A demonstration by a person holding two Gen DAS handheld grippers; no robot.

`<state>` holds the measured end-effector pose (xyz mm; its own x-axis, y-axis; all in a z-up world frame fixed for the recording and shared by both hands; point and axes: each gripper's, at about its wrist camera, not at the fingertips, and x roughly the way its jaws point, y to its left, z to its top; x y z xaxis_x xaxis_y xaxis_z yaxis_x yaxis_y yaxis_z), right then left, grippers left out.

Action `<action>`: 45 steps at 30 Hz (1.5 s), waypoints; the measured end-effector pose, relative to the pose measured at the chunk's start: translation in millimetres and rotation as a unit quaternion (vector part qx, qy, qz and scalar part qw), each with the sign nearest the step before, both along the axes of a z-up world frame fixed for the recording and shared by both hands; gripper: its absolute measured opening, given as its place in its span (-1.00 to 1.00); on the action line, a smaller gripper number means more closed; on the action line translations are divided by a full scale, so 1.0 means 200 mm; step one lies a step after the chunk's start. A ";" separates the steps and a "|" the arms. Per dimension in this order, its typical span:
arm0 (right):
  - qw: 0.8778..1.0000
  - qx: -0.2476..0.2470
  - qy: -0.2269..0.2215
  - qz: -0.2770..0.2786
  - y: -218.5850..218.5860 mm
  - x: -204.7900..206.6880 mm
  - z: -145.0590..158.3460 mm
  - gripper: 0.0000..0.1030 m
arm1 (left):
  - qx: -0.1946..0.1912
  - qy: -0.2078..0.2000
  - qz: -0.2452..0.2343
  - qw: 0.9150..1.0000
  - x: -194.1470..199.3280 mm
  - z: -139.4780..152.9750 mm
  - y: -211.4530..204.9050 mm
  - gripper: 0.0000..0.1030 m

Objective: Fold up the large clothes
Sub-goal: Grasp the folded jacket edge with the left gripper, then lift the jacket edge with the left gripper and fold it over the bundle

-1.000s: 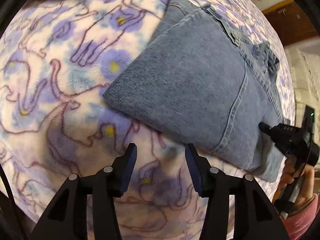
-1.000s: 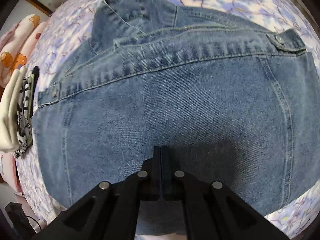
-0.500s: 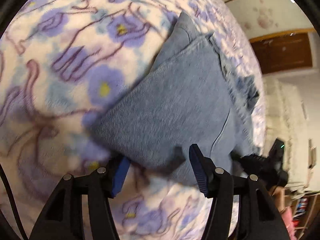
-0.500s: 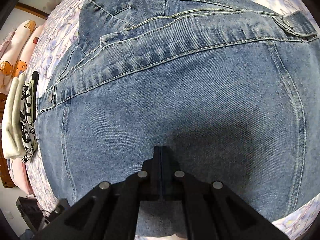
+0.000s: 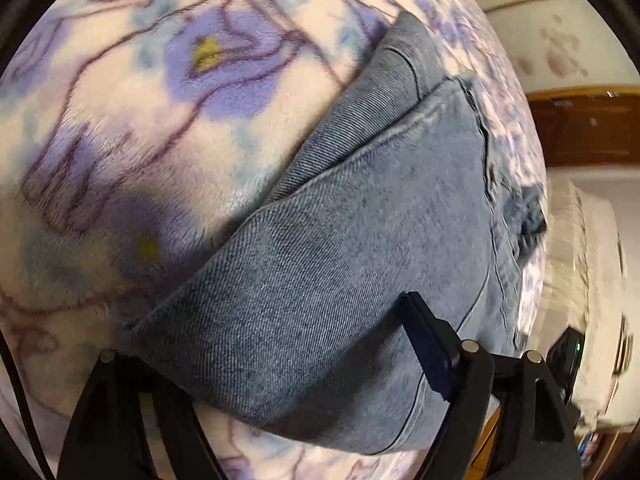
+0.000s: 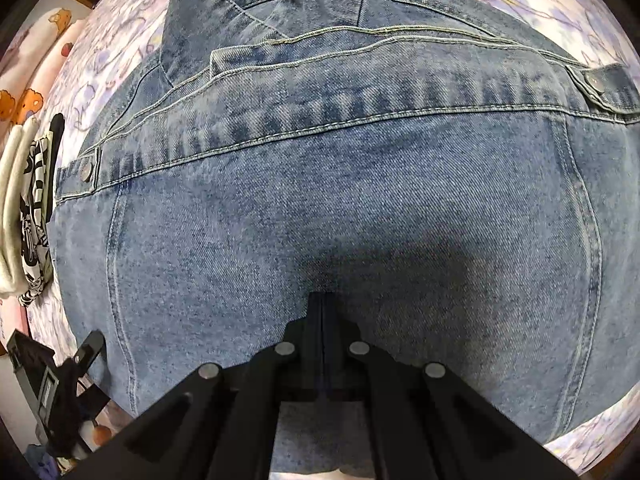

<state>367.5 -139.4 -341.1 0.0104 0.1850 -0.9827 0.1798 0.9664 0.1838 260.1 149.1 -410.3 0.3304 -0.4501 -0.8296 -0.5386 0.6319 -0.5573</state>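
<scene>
**Folded denim on floral blanket, both grippers at near edge**

Folded blue denim jacket (image 6: 340,200) lying flat on fuzzy white blanket with purple-blue flower print (image 5: 160,120). Right gripper (image 6: 322,308) pressed on jacket's near edge, fingers fully together; cannot tell whether any cloth is pinched between them. Left gripper (image 5: 280,344) spread wide, straddling the jacket's near-left corner: right finger (image 5: 424,340) on top of denim, left finger hidden under the fold. Not clamped on anything.

Only in right wrist view: jacket's stitched waistband, two metal snap buttons (image 6: 594,82), collar at far edge, stack of folded white and black-patterned clothes (image 6: 24,216) beyond jacket's left edge, left gripper's body at lower left. Only in left wrist view: layered side edge of fold, wooden furniture (image 5: 588,128) and white bedding (image 5: 580,260) past blanket's right edge, blurred.
</scene>
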 end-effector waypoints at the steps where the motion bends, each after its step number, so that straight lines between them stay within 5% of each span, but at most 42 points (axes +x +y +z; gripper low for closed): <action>1: 1.000 0.000 0.002 -0.002 -0.01 0.00 0.00 -1.00 | 0.002 0.004 0.006 1.000 0.00 0.00 0.00 0.55; 6: 1.000 -0.010 0.005 -0.001 0.02 0.02 -0.02 -1.00 | 0.019 0.046 0.033 0.998 0.02 0.03 -0.01 0.31; 10: 1.000 -0.017 0.003 -0.004 0.06 0.02 -0.02 -1.00 | 0.009 0.080 0.086 0.993 0.02 0.08 0.02 -0.36; 15: 1.000 -0.029 -0.003 -0.010 0.11 -0.01 0.00 -1.00 | 0.014 0.079 0.078 0.994 0.02 0.12 0.01 -0.65; 24: 0.999 -0.022 -0.024 -0.008 0.12 -0.09 0.01 -1.00 | 0.034 0.019 0.052 0.998 -0.01 0.32 -0.02 -0.69; 31: 0.999 0.022 -0.040 0.000 0.06 -0.14 0.01 -1.00 | 0.054 -0.094 0.010 0.994 0.02 0.66 -0.21 -0.73; 37: 0.993 0.104 -0.055 -0.029 -0.09 -0.19 -0.02 -1.00 | 0.110 -0.159 -0.044 0.980 0.03 0.95 -0.52 -0.74; 45: 0.986 0.163 -0.041 0.018 -0.23 -0.18 -0.04 -1.00 | 0.135 -0.231 -0.107 0.958 0.01 1.24 -1.06 -0.74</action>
